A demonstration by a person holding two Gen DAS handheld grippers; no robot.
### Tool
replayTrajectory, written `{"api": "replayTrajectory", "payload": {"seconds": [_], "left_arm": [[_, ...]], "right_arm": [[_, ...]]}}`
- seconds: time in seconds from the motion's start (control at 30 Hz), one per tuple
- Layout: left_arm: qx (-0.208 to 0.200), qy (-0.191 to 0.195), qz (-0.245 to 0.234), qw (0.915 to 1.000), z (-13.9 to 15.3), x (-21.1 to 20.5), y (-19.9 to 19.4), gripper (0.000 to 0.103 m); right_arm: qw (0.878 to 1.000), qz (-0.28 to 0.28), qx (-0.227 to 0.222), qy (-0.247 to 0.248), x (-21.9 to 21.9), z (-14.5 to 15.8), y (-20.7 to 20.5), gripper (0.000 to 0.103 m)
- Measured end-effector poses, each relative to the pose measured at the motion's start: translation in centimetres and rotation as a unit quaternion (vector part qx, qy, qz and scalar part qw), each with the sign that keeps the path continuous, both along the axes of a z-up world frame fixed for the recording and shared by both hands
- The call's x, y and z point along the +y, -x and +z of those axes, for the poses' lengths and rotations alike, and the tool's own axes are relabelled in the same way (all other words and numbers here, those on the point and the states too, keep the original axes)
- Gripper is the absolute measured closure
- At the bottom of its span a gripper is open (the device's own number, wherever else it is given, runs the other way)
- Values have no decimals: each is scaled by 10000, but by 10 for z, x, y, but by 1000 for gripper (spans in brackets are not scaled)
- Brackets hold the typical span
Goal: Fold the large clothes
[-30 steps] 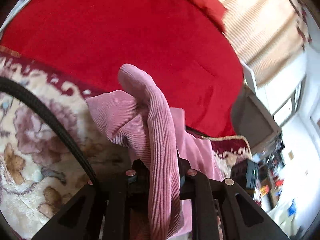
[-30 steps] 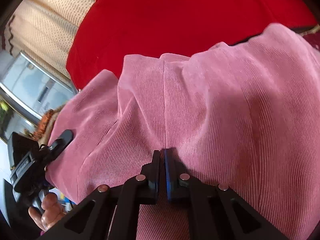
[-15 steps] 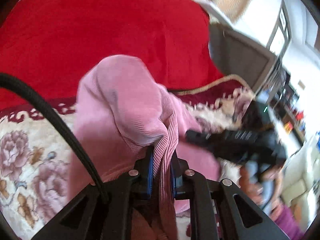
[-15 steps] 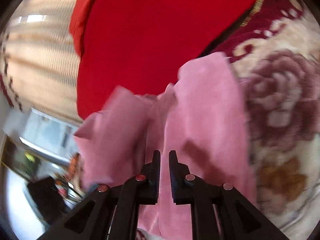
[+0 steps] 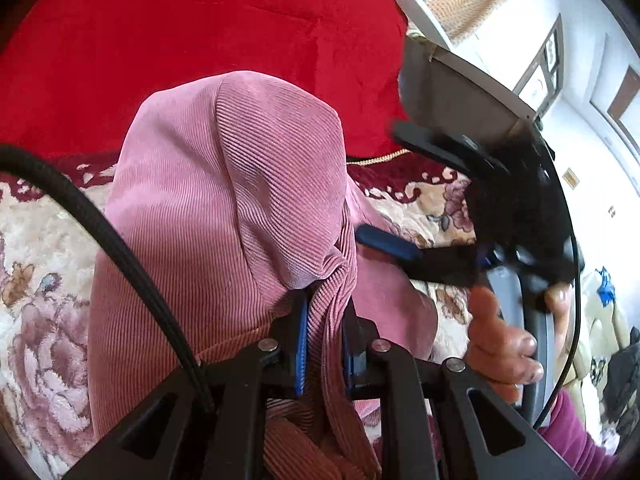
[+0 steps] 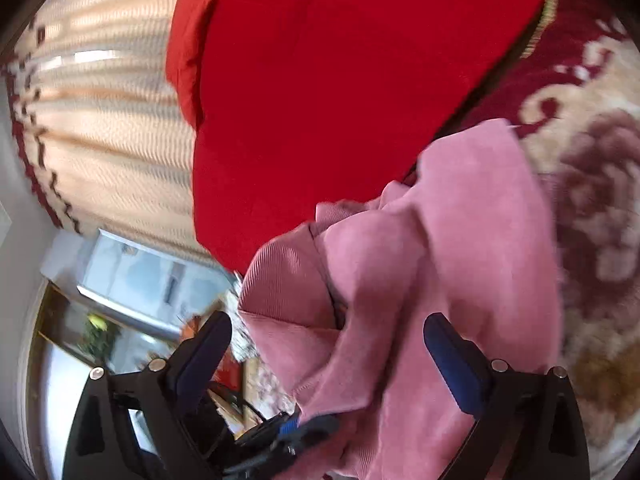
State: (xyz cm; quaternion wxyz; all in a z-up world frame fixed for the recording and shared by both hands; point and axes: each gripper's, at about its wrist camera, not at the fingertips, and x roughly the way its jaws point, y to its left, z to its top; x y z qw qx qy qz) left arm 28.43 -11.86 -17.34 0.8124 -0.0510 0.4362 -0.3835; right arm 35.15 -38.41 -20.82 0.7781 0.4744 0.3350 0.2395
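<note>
A bunched fold of the pink corduroy garment [image 5: 240, 208] is pinched in the left gripper [image 5: 324, 344]. The right gripper [image 6: 332, 344] has just been opened wide, the garment lying loose between its jaws, draped over the floral blanket [image 5: 36, 280] beside a red cover [image 6: 340, 80].

Pink ribbed garment [image 5: 248, 200], red blanket [image 5: 200, 40], cream floral rug [image 5: 36, 300].
</note>
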Motion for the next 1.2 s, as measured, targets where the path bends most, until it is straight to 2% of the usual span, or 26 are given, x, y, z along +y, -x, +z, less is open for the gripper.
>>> {"api": "replayTrajectory", "payload": {"seconds": [0.17,0.2,0.23,0.27,0.3,0.33,0.37,0.43,0.47,0.53,0.6,0.67,0.7,0.73,0.8,0.83,0.9,0.93,0.97,1.03,1.1,1.2], "left_arm": [[33,24,-75,10000,2,2,2,88],[49,34,-112,9999,3,2,2,88],[58,44,-148,9999,4,1,1,88],[85,101,-177,9998,7,7,3,88],[194,197,-248,9993,10,14,5,88],[352,328,-396,9981,14,21,8,88],[428,458,-538,9966,21,33,15,88],[322,578,-707,9953,36,47,28,86],[114,630,-752,9951,48,62,37,80],[-218,604,-510,9966,59,83,40,63],[-504,355,30,9981,62,103,29,61],[-304,37,688,9972,43,121,3,61],[-105,-76,955,9953,29,127,-10,62],[63,-233,1121,9934,13,128,-19,62],[271,-623,1094,9917,-8,115,-25,64],[217,-735,1039,9916,-12,112,-22,67],[-65,-875,970,9914,-7,103,-14,74],[-108,-800,933,9924,-2,101,-12,76],[-107,-747,946,9926,1,100,-12,78],[-151,-755,902,9929,5,91,-7,86],[-217,-707,792,9941,9,74,-4,90],[-364,-400,461,9975,24,46,9,90]], "right_arm": [[9963,573,-156,623,39,10,-21,4],[9936,629,-167,928,50,13,-26,5],[9907,631,-111,1200,55,11,-29,14],[9875,690,7,1416,62,6,-32,40],[9849,850,165,1500,67,-3,-39,54],[9844,907,296,1477,67,-10,-42,63],[9851,905,358,1419,67,-14,-46,65],[9849,841,296,1481,65,-10,-45,67],[9847,821,273,1513,64,-9,-46,67],[9856,801,312,1454,66,-9,-49,67],[9872,770,349,1354,66,-10,-52,67],[9878,757,314,1326,66,-9,-50,62],[9880,728,331,1321,62,-12,-46,56],[9885,685,354,1304,58,-12,-41,40],[9881,646,231,1375,63,-9,-39,36],[9865,635,158,1498,67,-7,-37,35],[9814,697,-41,1788,77,-4,-37,45],[9791,715,-105,1900,81,-2,-37,70],[9786,665,-105,1943,82,0,-36,75],[9764,468,-315,2084,81,15,-27,81],[9727,314,-563,2231,77,33,-15,83],[9703,-80,-913,2238,54,58,6,85]]}}
